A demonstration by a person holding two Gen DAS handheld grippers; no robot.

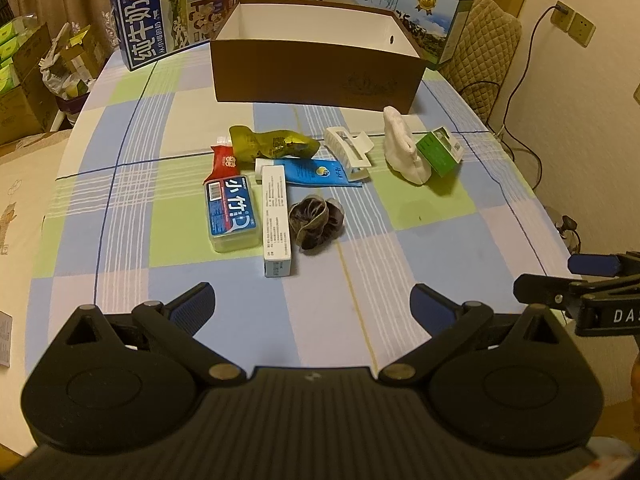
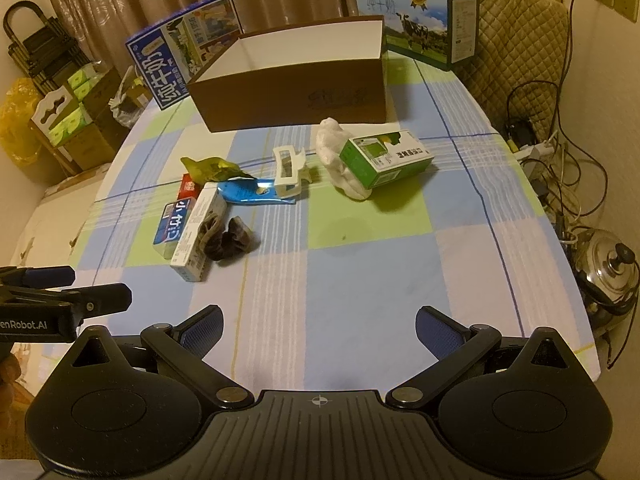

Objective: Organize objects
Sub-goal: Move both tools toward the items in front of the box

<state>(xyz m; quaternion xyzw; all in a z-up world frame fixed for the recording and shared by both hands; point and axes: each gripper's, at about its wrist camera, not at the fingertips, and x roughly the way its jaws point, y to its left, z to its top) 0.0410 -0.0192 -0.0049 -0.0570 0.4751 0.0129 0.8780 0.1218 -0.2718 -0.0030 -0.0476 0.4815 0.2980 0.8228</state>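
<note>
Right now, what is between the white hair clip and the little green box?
A white rolled cloth sits between the white hair clip and the green box, touching the box. The right wrist view shows it best.

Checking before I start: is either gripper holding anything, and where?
Nothing is held. The left gripper and right gripper are both open above the table.

Table w/ checked cloth [image 1: 400,240]: brown box [image 1: 316,76], 2 milk cartons [image 1: 168,8] at back; small items clustered mid-table, incl. hair clip [image 1: 348,152], scrunchie [image 1: 316,222], green box [image 1: 438,152].
</note>
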